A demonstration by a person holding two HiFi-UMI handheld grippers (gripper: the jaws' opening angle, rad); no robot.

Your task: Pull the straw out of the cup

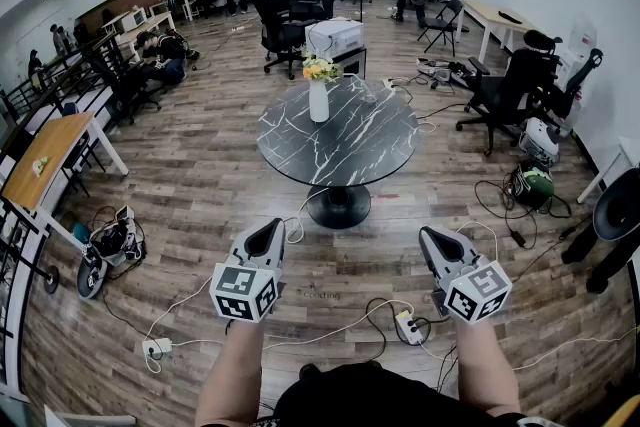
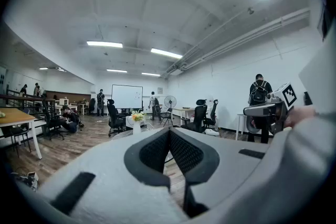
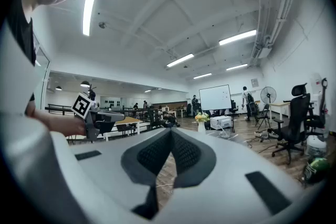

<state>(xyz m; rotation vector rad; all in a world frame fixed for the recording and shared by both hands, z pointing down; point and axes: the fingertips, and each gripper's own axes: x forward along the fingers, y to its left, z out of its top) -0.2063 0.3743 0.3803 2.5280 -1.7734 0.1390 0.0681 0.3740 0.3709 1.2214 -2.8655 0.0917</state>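
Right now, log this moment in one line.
left tool: shut, empty | right tool: shut, empty | table: ahead, bears vase | cup, straw: unseen

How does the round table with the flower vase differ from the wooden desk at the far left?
The round table has a dark, white-veined top; the wooden desk has a light brown one. The table is round on one central pedestal; the desk is rectangular on white legs. Both stand on the wood floor.
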